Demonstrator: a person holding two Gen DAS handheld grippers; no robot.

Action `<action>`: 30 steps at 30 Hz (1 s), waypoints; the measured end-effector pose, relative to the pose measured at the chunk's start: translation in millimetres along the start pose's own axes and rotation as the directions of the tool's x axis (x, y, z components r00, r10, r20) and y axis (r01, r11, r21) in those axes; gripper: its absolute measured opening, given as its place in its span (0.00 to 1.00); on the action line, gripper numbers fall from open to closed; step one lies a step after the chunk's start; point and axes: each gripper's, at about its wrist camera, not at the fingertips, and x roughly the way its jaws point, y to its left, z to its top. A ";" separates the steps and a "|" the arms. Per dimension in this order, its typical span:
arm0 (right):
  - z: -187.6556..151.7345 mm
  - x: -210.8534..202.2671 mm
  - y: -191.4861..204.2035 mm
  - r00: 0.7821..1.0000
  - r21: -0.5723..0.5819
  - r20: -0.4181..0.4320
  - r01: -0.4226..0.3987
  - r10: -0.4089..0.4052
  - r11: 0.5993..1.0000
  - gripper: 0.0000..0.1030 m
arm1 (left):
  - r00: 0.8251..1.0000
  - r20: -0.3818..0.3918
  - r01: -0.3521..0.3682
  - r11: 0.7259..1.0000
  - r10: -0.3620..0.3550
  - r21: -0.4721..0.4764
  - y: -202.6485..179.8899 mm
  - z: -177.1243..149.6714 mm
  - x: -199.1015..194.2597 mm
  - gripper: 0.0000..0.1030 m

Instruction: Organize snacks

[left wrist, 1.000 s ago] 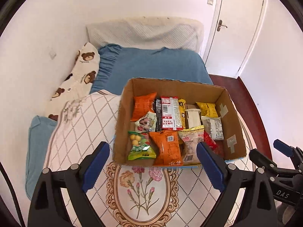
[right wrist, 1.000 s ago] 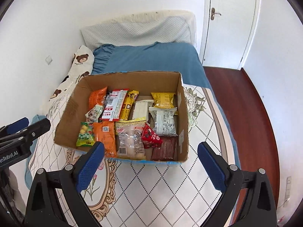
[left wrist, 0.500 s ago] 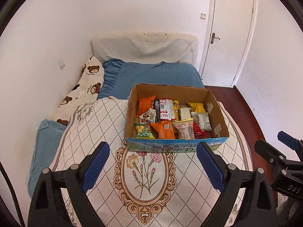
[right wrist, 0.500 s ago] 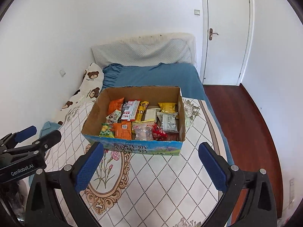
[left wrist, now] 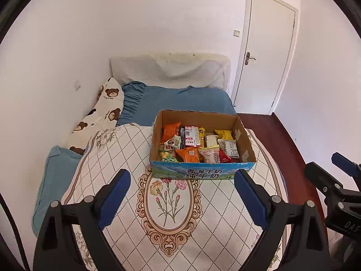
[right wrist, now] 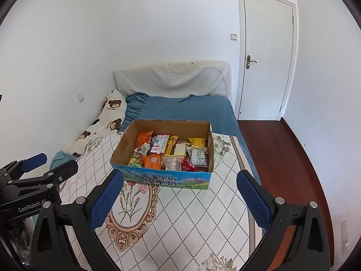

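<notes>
A cardboard box (left wrist: pixel 198 173) with a blue printed front stands on a white floral quilt (left wrist: pixel 176 205) on the bed. It also shows in the right wrist view (right wrist: pixel 167 180). Several snack packets lie inside it, among them orange bags (left wrist: pixel 170 131), a red-and-white packet (left wrist: pixel 191 133) and a yellow bag (left wrist: pixel 223 133). My left gripper (left wrist: pixel 182 195) is open and empty, well short of the box. My right gripper (right wrist: pixel 180 197) is open and empty, also short of the box, and appears at the left view's right edge (left wrist: pixel 334 180).
A bear-print pillow (left wrist: pixel 99 117) and a blue pillow (left wrist: pixel 52 180) lie at the bed's left by the wall. Blue sheet (left wrist: pixel 178 100) and padded headboard (left wrist: pixel 169 70) are behind the box. A white door (left wrist: pixel 266 52) and red wood floor (right wrist: pixel 282 153) are right.
Both grippers have pulled back and up from the box, so it looks smaller and its blue front panel has come into view. Both stay open and empty.
</notes>
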 end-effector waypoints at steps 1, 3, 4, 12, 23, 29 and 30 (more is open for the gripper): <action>-1.0 -3.9 0.5 1.000 0.002 0.001 -0.004 0.004 1.000 0.99 | 1.000 0.002 0.001 1.000 -0.001 0.006 -1.4 -1.8 -2.5 0.91; -2.1 -9.6 1.2 1.000 0.000 0.006 -0.005 0.005 1.000 0.99 | 1.000 0.004 -0.001 1.000 0.001 0.015 -3.1 -3.9 -4.2 0.91; -2.7 -12.5 2.1 1.000 -0.005 0.011 0.001 -0.001 1.000 0.99 | 1.000 0.007 -0.007 1.000 0.007 0.017 -3.9 -5.1 -4.2 0.91; -3.8 -3.1 -6.0 0.999 0.001 0.015 0.045 -0.045 0.999 1.00 | 1.000 0.015 -0.013 1.000 0.013 -0.017 1.7 -3.0 15.2 1.00; 8.3 57.3 -27.4 0.996 0.041 0.008 0.090 -0.090 0.995 1.00 | 0.997 0.040 -0.070 0.997 0.069 0.015 -7.0 11.4 57.4 1.00; 14.1 88.0 -31.9 0.994 0.043 -0.010 0.107 -0.107 0.993 1.00 | 0.996 0.029 -0.084 0.996 0.083 0.029 -13.0 17.2 77.6 1.00; 14.3 92.4 -31.7 0.994 0.039 -0.015 0.113 -0.112 0.993 1.00 | 0.996 0.027 -0.083 0.996 0.082 0.030 -13.6 18.1 80.5 1.00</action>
